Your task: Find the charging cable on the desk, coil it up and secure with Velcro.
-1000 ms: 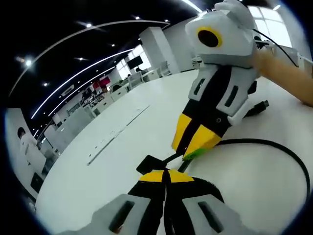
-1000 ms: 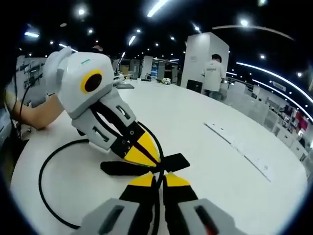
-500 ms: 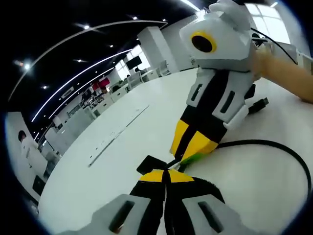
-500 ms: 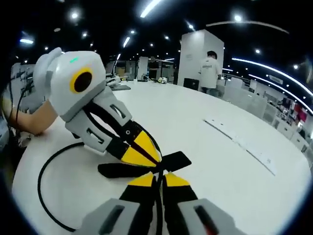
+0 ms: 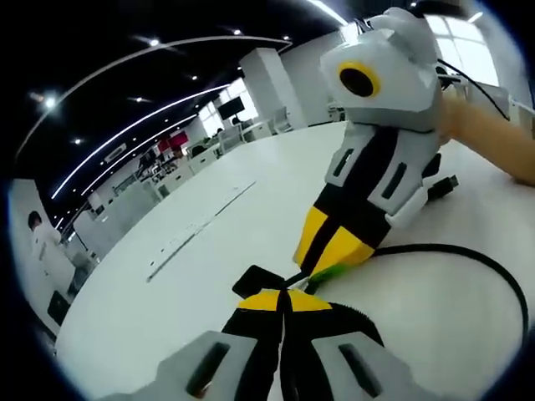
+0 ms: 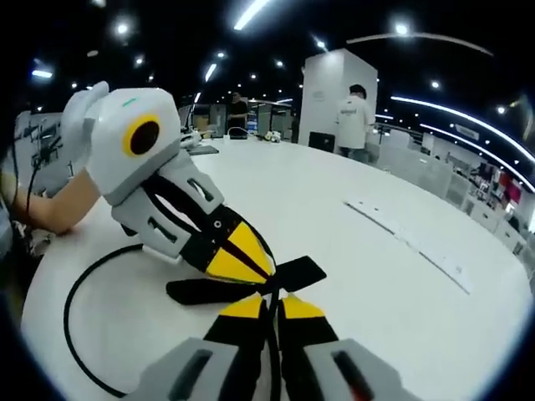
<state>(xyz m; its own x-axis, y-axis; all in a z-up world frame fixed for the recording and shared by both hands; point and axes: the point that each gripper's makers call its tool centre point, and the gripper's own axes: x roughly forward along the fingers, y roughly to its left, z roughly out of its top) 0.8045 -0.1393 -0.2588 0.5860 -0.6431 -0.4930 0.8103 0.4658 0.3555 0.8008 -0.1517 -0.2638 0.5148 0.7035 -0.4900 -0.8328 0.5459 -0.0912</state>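
A black charging cable [image 5: 510, 288] loops over the white table [image 5: 150, 326] and runs back to where both grippers meet. My left gripper [image 5: 284, 294] is shut, its yellow tips pinching the cable beside a black Velcro strap [image 5: 251, 280]. The right gripper [image 5: 314, 266] leans in from the right, tips down on the same spot, with a green bit [image 5: 333, 271] under them. In the right gripper view my right gripper [image 6: 269, 302] is shut with the cable [image 6: 71, 326] running between its jaws. The left gripper [image 6: 264, 277] meets it over the flat Velcro strap [image 6: 209, 290]. The cable's plug [image 5: 443, 185] lies behind.
A person's forearm [image 5: 493, 138] holds the right gripper, and another forearm [image 6: 50, 209] rests on the table at the left. Thin white strips [image 6: 410, 242] lie farther out on the table. A person [image 6: 351, 121] stands by a pillar in the office behind.
Both grippers stay closed at the same spot on the cable; the views have only swayed slightly.
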